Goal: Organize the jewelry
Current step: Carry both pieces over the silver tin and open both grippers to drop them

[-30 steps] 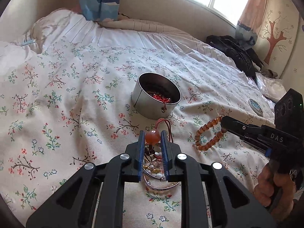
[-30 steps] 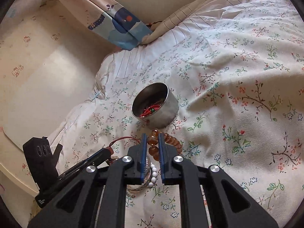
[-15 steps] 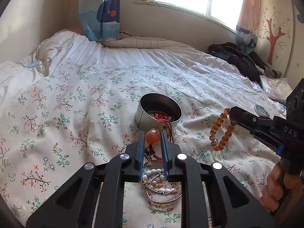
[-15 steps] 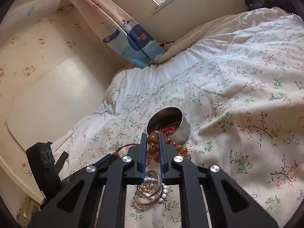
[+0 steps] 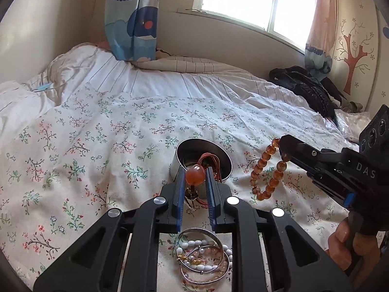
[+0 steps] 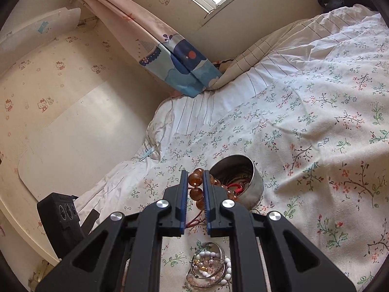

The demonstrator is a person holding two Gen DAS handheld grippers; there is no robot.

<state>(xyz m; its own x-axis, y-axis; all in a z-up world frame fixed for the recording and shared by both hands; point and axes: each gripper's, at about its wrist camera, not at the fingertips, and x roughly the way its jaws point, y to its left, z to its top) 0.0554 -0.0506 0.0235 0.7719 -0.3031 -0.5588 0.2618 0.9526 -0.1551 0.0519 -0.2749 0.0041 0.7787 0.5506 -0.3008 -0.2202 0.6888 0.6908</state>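
Note:
My left gripper (image 5: 194,174) is shut on the orange bead of a red-cord necklace (image 5: 194,174), held up in front of the round metal tin (image 5: 225,159) on the floral bedspread; the cord hangs down behind the jaws. My right gripper (image 6: 195,178) is shut on an amber bead bracelet (image 6: 195,192), which dangles near the tin (image 6: 255,185); it also shows in the left wrist view (image 5: 267,170). A pile of silver bangles and white bead bracelets (image 5: 203,255) lies on the bed below both grippers, also in the right wrist view (image 6: 209,266).
The tin holds red jewelry (image 6: 237,186). Dark clothing (image 5: 308,87) lies at the bed's far right. A blue curtain (image 5: 132,24) hangs by the window. The wall and a white board (image 6: 73,133) stand to the left of the bed.
Both grippers have lifted up off the bed with their pieces. The necklace and the amber bracelet now hang in the air near the tin, and the bangle pile sits lower in view.

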